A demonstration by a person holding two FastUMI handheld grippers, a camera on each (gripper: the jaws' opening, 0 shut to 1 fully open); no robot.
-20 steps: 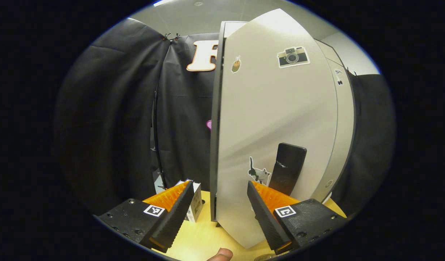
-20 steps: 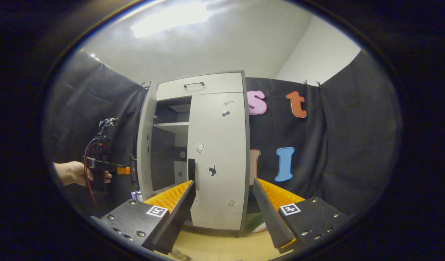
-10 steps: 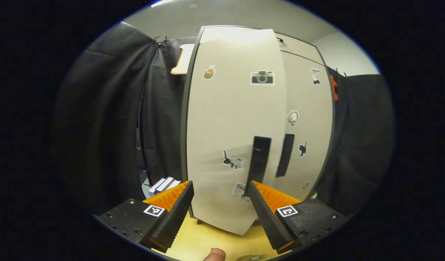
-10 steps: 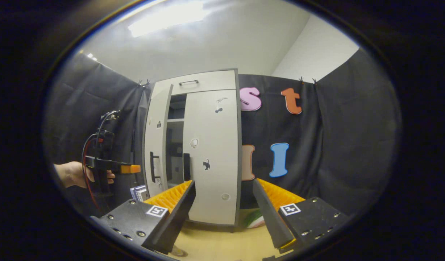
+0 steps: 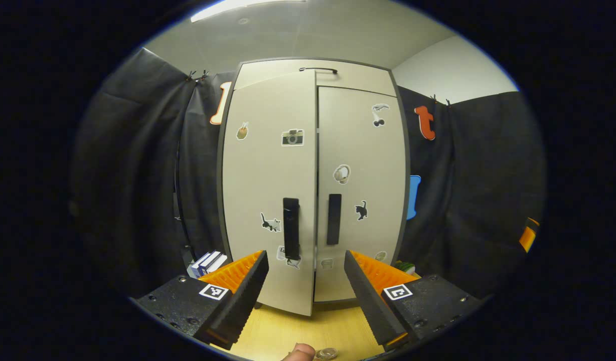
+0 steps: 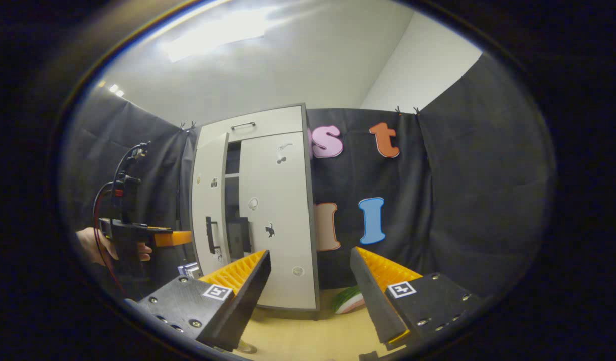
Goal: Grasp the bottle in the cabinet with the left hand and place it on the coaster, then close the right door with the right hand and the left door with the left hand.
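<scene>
Cabinet (image 5: 313, 175) doors are the thing now: the right door (image 5: 360, 190) looks flush with the frame, while the left door (image 5: 270, 190) stands a little ajar, its free edge proud of the right door's at the bottom. In the right gripper view the same left door (image 6: 208, 200) is swung out slightly toward the near side, with a dark slot of interior showing between it and the right door (image 6: 275, 220).

The left gripper (image 5: 305, 281) sits straight in front of the seam, released and holding nothing, its fingers spread either side of the two upright handles. The left door's handle (image 5: 290, 228) runs vertically, just above and between the fingers, so the door lies directly ahead and slightly left of the gripper's line. From the right gripper view the left gripper (image 6: 172, 238) hovers just beside the door's outer face, clearly the nearer one.

The right gripper (image 6: 310, 286) is open too, empty, and well apart from the cabinet.

Judging from this, a short push forward on the left door, near its free edge, should seat it (the bottle's cap (image 5: 327, 353) peeks in at the near edge of the desk (image 5: 288, 331), beside a fingertip).
</scene>
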